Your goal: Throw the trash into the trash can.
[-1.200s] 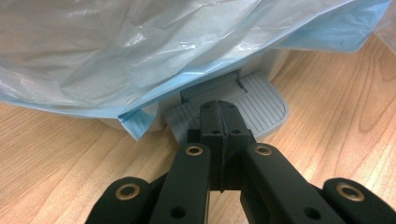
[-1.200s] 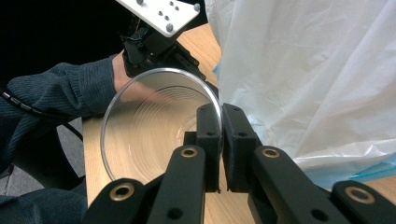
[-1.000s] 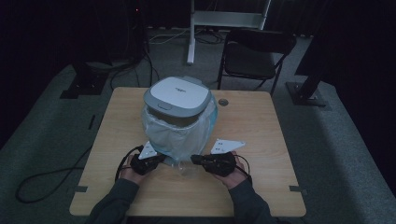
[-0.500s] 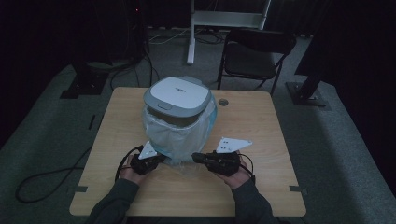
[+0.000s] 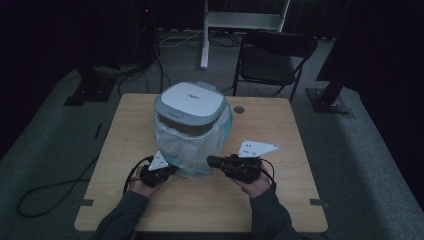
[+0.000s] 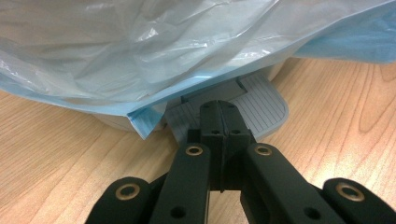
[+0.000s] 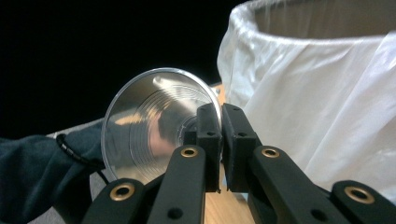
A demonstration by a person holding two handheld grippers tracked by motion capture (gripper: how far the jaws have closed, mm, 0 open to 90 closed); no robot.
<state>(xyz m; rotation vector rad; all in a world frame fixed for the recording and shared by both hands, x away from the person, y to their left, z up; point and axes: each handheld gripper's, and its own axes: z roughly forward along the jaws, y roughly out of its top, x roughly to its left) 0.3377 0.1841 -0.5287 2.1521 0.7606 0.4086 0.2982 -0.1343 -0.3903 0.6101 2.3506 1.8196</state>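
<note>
Cup [image 7: 154, 123], clear and shiny with rings inside, sits pinched in our right gripper [image 7: 220, 122] (beside the white bag [image 7: 322, 107]). Our left gripper [image 6: 223, 122] is closed, empty, pressing on the bin's grey pedal [image 6: 261, 105].

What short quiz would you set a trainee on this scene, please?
1. True or false: the lid of the bin is shut flat.
2. Which gripper holds the clear plastic cup? A) left B) right
3. Which grey part of the bin do the shut jaws of the left gripper rest on?

Key:
1. False: the lid stands raised.
2. B: the right gripper is shut on it.
3. The foot pedal.
</note>
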